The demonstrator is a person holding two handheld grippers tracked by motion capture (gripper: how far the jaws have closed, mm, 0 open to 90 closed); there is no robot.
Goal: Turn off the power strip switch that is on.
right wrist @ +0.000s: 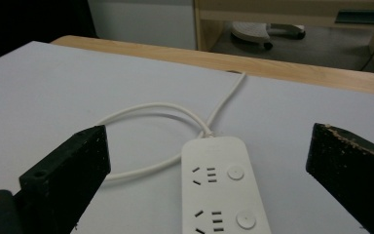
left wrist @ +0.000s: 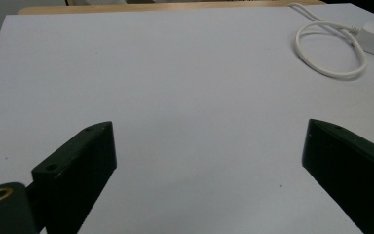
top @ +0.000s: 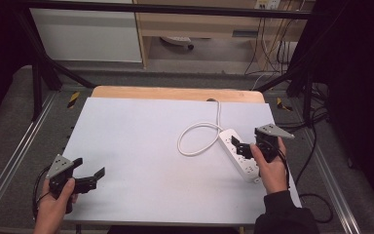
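Power strip not yet gripped

The right gripper (top: 241,147) hovered spread-jawed over the power strip (right wrist: 221,195) at centre right; the left gripper (top: 88,174), also spread, idled lower left.

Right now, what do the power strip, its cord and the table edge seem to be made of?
Power strip: apparently hard white plastic, smooth, moulded sockets and round buttons. Cord: white, probably rubbery sheathing, since it lies in a loop. Table edge: looks like light wood, under a matte white sheet.
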